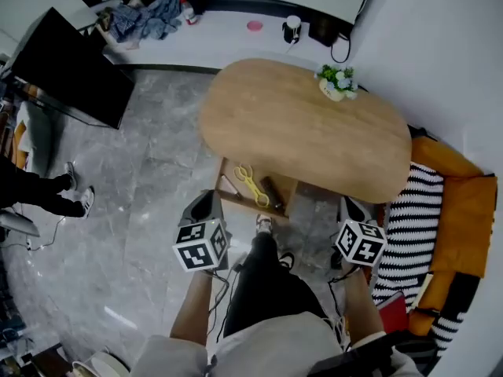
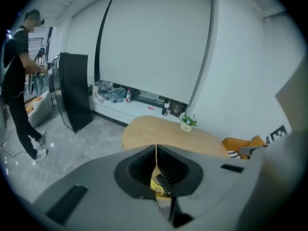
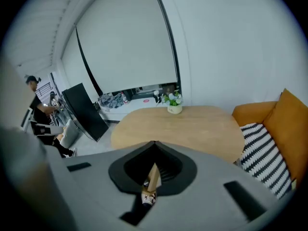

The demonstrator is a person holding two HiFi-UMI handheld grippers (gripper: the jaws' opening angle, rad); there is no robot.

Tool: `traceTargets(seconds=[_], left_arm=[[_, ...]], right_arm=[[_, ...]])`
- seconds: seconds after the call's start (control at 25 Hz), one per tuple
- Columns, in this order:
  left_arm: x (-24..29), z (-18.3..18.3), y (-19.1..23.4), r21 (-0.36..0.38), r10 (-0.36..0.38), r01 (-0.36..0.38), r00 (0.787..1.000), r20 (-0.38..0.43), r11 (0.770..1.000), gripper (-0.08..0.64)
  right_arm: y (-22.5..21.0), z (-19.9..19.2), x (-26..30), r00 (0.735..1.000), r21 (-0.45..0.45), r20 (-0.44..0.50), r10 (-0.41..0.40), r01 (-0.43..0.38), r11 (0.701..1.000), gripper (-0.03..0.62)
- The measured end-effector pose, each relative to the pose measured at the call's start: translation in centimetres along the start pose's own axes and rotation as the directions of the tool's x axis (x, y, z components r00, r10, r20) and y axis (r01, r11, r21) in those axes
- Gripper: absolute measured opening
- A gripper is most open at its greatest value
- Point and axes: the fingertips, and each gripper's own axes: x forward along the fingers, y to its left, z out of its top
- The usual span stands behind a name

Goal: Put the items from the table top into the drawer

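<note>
A: Your left gripper [image 2: 155,148] is clenched. Its jaws meet in a thin seam with nothing pinched between them.

B: Your right gripper [image 3: 154,143] is the same, with the jaws pressed together and empty. In the head view you hold both grippers over your legs, just short of the open wooden drawer [image 1: 236,200].

A: Through the hollow behind your left jaws you can see the yellow-handled scissors [image 1: 251,184]. They lie inside that drawer, just beside a dark, ridged, bar-shaped object [image 1: 273,192].

B: The drawer sticks out from under the near edge of the oval light-wood table [image 1: 299,132]. At the table's far right edge stands a small white pot of green leaves and pale flowers [image 1: 336,82].

A: To your right, an orange sofa [image 1: 464,203] carries a black-and-white striped cushion [image 1: 413,226] close to the table's end.

B: To your left, a tall black flat panel [image 1: 71,65] stands on the grey marble floor [image 1: 157,171]. A person in dark clothes [image 2: 17,81] stands just past it.

A: Along the far wall runs a low white shelf [image 1: 228,34] with a crumpled blue cloth [image 1: 145,18] on it.
</note>
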Motion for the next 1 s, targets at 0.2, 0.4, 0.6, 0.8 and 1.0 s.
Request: traceTargets(seconds=[0.2,0.4,0.6,0.8,1.0], left_arm=[[-8.5,5.6,-3.0,0.067,-0.012,0.003,0.991,0.134,0.998,0.014],[-12.0,7.6,-4.0,0.050,0.000,-0.010,0.980,0.197,0.999,0.014],[-14.1,9.0,-4.8,0.033,0.012,-0.021,0.969,0.247,0.999,0.014],[-14.1,10.2,-5.7,0.041,0.021,-0.033,0.966,0.258,0.999,0.014],[-14.6,11.0,-4.7,0.043,0.018,-0.032,0.961,0.277,0.999,0.014]], right_arm=[[0.0,4.6,-9.1,0.993,0.003,0.119,-0.001,0.001,1.000,-0.008],[0.5,7.5,-13.9,0.983,-0.040,0.186,0.000,0.007,0.999,-0.008],[-0.9,9.0,-16.8,0.968,-0.066,0.247,-0.039,0.057,0.996,-0.009],[-1.7,10.5,-16.9,0.965,-0.062,0.261,-0.030,0.048,0.997,-0.009],[-0.6,11.3,-16.8,0.962,-0.070,0.272,-0.022,0.043,0.997,-0.009]])
